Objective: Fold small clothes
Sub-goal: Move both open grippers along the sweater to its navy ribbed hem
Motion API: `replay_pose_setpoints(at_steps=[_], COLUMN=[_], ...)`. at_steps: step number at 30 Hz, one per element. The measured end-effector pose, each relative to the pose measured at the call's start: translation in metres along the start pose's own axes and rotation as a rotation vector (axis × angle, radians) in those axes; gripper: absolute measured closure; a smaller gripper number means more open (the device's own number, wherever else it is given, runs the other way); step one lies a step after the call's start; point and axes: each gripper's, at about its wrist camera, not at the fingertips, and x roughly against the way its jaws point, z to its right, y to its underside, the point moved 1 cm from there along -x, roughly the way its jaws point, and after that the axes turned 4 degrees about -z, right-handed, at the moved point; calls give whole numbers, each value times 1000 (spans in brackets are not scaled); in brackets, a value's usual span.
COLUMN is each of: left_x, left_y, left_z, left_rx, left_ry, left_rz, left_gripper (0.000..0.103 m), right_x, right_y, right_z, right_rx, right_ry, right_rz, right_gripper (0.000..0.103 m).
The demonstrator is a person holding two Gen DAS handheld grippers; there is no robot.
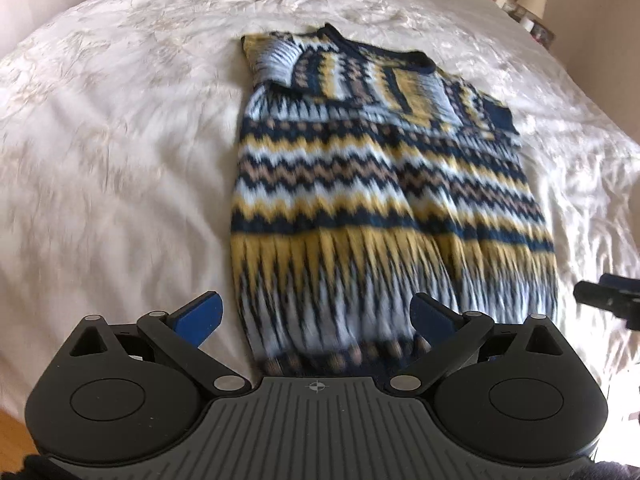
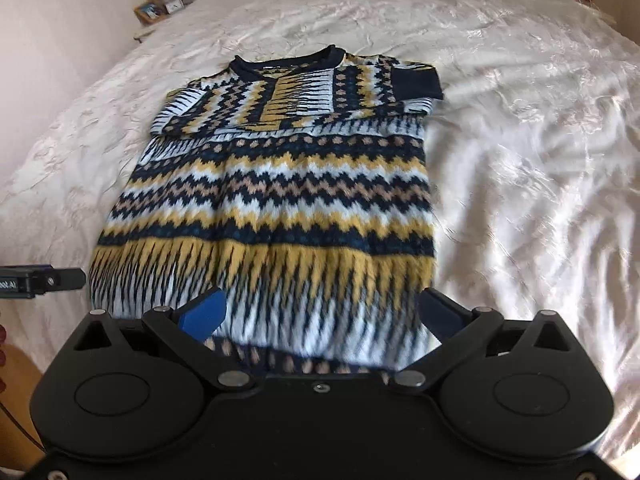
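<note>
Both tools, left (image 1: 316, 316) and right (image 2: 322, 314), gape apart above the zigzag sweater's (image 2: 276, 200) hem; no legible writing.

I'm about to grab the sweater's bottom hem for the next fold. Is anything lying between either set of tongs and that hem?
Nothing visible. The left tongs and right tongs are both open, right at the sweater hem; only the bare white bedspread lies around it. The sleeves are already folded across the chest.
</note>
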Motion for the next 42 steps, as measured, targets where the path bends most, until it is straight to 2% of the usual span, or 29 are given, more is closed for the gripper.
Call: replay_pose_setpoints(at_steps=[9,17,24,31,42], left_x=[19,18,5,-22,-59], left_y=[63,89,86,71,52], left_z=[27,33,29,25,13], left_rx=[-11,-63,-80,-92,-67], left_ry=[-17,-30,-45,-38,-25], left_rz=[40,53,55,33,-46], left_gripper=[1,1,1,1,1], right_x=[18,26,9,-14,-58], right_y=[54,76,81,71,59], right_z=[14,16,18,29,40], right_rx=[16,0,-6,-50,-122], right_ry=[-48,-104,-128,-118,-124], right_rz=[-8,11,-12,-39,-164], right_gripper=[1,1,1,1,1])
